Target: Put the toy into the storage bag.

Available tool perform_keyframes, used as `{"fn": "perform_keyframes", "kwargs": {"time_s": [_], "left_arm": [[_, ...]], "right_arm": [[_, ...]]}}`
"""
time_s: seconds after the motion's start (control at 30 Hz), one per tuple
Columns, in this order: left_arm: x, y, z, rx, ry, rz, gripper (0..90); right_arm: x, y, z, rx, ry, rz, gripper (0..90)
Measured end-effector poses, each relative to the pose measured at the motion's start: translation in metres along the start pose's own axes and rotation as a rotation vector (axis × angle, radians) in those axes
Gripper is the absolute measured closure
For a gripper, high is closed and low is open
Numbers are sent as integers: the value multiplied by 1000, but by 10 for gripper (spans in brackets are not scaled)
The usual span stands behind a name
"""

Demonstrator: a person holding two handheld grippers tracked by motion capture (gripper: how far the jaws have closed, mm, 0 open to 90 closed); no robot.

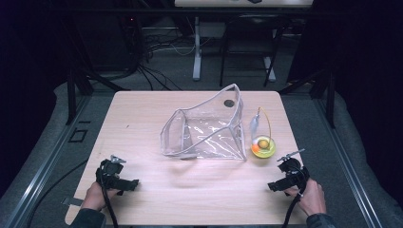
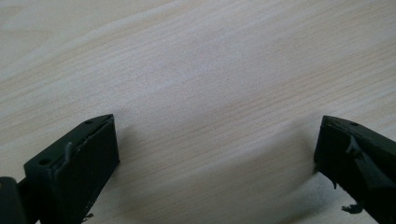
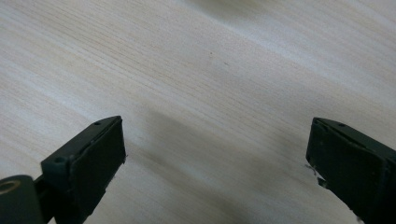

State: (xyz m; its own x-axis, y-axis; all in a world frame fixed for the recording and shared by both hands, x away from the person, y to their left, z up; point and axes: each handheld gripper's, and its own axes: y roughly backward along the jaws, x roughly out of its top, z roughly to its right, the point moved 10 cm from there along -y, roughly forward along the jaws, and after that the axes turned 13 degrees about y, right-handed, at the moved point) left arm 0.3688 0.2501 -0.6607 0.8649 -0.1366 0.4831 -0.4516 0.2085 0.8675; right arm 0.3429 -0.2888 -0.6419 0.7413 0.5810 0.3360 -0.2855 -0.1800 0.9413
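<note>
A clear plastic zip pouch [image 1: 204,129] stands open in the middle of the wooden table [image 1: 142,114]. Just to its right lies a small yellow-green round toy [image 1: 263,146] with an orange ball and a thin wire loop rising from it. My left gripper [image 1: 130,184] rests low at the front left of the table, held by a hand, far from the pouch. My right gripper [image 1: 274,186] rests at the front right, a little below the toy. In each gripper view the jaws stand wide apart over bare wood [image 2: 205,93] [image 3: 210,93], with nothing between them.
Black cables trail from both grippers off the front edge. Beyond the table's far edge are a desk leg [image 1: 196,52], a dark chair frame [image 1: 247,47] and loose cables on a grey floor. Metal rails [image 1: 47,156] run along both sides of the table.
</note>
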Motion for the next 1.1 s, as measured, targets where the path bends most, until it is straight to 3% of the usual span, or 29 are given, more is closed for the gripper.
{"fn": "perform_keyframes", "kwargs": {"time_s": [0.23,0.4,0.7,0.73,0.93,1.1], "left_arm": [[0,0,0,5,7,12,0],[-1,1,0,2,9,23,0],[-1,1,0,6,14,31,0],[-1,1,0,6,15,31,0],[-1,0,0,7,17,36,0],[-1,0,0,8,18,44,0]], "right_arm": [[2,8,-4,-3,12,-11,36],[10,18,-6,21,4,9,38],[17,33,-1,33,9,-1,31],[19,36,-1,40,2,7,29],[40,56,3,7,67,5,20],[52,64,3,11,68,22,12]]}}
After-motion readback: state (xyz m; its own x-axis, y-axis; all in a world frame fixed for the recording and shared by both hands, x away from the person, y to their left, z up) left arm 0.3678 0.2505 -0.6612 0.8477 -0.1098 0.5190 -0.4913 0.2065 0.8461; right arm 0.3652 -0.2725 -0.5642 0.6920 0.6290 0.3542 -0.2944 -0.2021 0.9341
